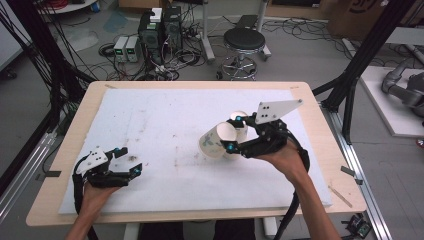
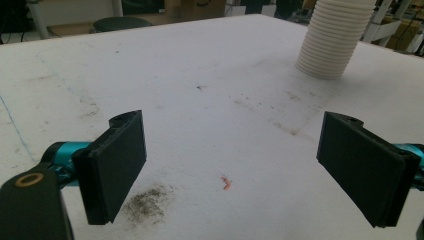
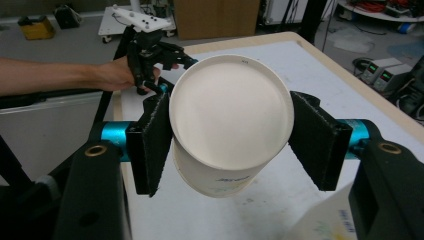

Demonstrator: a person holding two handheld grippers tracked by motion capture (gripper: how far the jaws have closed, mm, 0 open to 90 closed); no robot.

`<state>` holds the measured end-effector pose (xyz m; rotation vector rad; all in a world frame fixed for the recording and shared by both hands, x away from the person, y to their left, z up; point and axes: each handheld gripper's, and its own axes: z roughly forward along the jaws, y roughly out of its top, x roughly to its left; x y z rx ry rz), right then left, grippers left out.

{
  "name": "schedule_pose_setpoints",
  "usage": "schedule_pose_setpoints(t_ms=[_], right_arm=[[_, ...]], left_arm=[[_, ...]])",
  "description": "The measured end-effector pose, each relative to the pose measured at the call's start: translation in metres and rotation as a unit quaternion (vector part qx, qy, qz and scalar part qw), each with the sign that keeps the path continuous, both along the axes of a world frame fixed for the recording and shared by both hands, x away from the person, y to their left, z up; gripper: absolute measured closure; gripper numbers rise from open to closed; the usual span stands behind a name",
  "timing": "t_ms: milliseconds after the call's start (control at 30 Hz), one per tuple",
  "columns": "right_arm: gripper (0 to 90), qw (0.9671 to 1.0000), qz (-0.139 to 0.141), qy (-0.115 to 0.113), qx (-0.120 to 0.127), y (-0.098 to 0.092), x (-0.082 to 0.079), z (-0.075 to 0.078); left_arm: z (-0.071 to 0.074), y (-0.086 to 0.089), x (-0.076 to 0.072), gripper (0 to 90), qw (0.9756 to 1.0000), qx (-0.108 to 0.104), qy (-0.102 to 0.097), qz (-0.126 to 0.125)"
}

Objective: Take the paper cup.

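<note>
Cup (image 3: 231,125) | between right tongs (image 3: 227,140), tilted, base toward camera, just beside stack (image 1: 241,124) | step, likely: lift it clear; keep grip light so wall doesn't crush | right: pads seem to pinch cup, contact unclear | left tongs (image 2: 230,165): wide, empty, over counter (image 2: 200,100)

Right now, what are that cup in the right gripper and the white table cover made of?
The cup looks like matte white paper: thin rolled rim, faint print on the side. It sits between the right gripper's jaws. The table cover looks like soft white foam or felt, dull and stained, on a light wooden table; which of the two I cannot tell.
</note>
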<state>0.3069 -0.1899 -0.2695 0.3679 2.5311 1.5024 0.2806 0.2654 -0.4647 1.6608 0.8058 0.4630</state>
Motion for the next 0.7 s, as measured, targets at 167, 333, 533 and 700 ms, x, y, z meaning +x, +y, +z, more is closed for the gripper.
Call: schedule_pose_setpoints(t_ms=[167, 333, 533, 700], right_arm=[[36.9, 0.9996, 0.004, 0.000, 0.027, 0.006, -0.011, -0.025], [36.9, 0.9991, 0.010, 0.002, 0.040, 0.010, -0.016, -0.043], [36.9, 0.9986, 0.016, 0.007, 0.051, 0.014, -0.019, -0.066], [36.9, 0.9988, 0.020, 0.012, 0.043, 0.017, -0.016, -0.071]], left_arm=[[0.000, -0.001, 0.000, 12.4, 1.0000, 0.004, -0.001, -0.001], [0.000, 0.000, 0.000, 12.4, 1.0000, 0.002, -0.001, 0.000], [0.000, -0.001, 0.000, 12.4, 1.0000, 0.003, -0.003, -0.001], [0.000, -0.001, 0.000, 12.4, 1.0000, 0.002, -0.001, -0.002]])
